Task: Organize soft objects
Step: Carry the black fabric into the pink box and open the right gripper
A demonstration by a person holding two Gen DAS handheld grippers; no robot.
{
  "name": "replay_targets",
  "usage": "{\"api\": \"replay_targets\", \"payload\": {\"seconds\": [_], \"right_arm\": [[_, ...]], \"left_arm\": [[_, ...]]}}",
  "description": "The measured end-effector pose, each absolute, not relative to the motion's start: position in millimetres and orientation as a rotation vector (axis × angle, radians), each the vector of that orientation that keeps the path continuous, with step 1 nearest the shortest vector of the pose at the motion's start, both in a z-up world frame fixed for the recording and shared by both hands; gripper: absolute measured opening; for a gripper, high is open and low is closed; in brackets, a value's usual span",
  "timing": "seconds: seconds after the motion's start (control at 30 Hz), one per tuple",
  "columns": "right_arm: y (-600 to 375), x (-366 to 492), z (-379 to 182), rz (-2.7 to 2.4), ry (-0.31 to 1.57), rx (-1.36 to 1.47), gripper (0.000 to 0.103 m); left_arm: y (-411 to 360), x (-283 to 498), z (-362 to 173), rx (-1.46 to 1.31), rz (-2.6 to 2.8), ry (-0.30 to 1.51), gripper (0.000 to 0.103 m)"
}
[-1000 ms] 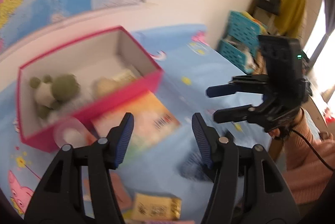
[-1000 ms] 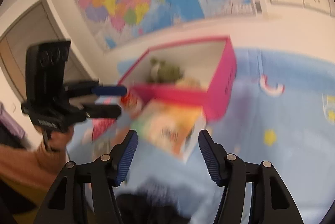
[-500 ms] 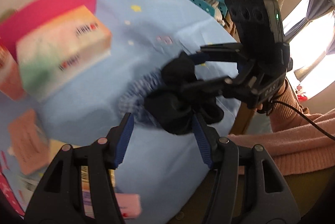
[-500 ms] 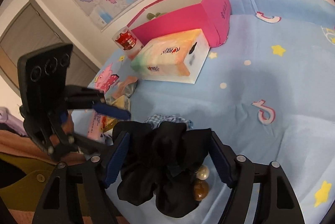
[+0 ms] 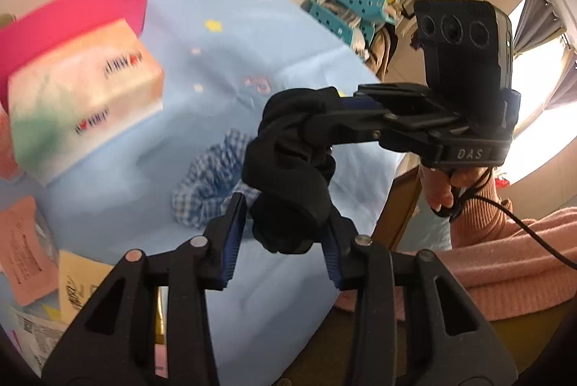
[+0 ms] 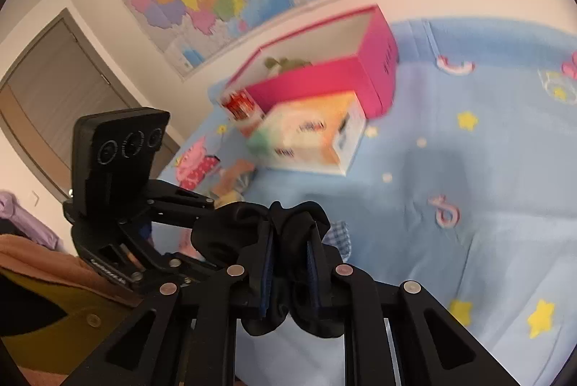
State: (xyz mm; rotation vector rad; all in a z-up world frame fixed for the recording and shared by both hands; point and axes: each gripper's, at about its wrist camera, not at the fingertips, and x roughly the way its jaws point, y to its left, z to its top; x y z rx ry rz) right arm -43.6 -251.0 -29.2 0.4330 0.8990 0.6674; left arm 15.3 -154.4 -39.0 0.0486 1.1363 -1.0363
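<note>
- The right gripper point(image 6: 288, 263) has its jaws clenched on the black scrunchie point(image 5: 288, 166), which hangs in the air above the blue surface point(image 5: 223, 68).
- The left gripper point(image 5: 283, 234) brackets the scrunchie's lower fold; its jaws look partly closed around the fabric, though whether they truly pinch it is hard to tell.
- Risk: with both grippers on one soft loop, pulling apart could stretch it or snap it out of one grip, since the fabric gives.
- Risk: if the right lets go before the left has a firm bite, the scrunchie would likely drop onto the checked scrunchie point(image 5: 212, 180) lying just below.
- Risk: the pink box point(image 6: 324, 75) sits well apart, behind the tissue box point(image 6: 310, 137); a low carry could catch that box.
- Count: two scrunchies, one black, one blue-checked.
- Count: one pink box, with something green inside, too blurred to name.
- Count: one tissue box; several small packets at the left edge, too blurred to count.
</note>
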Motion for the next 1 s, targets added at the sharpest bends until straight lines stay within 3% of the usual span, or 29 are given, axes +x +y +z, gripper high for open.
{"api": "replay_targets", "payload": {"seconds": [0.57, 1.0], "right_arm": [[-238, 28, 66, 0.719, 0.626, 0.333, 0.015], [-217, 152, 58, 0.634, 0.651, 0.328, 0.015]], "left_arm": [[-110, 68, 55, -0.003, -0.856, 0.873, 0.038], [-114, 181, 52, 0.009, -0.61, 0.941, 0.038]]}}
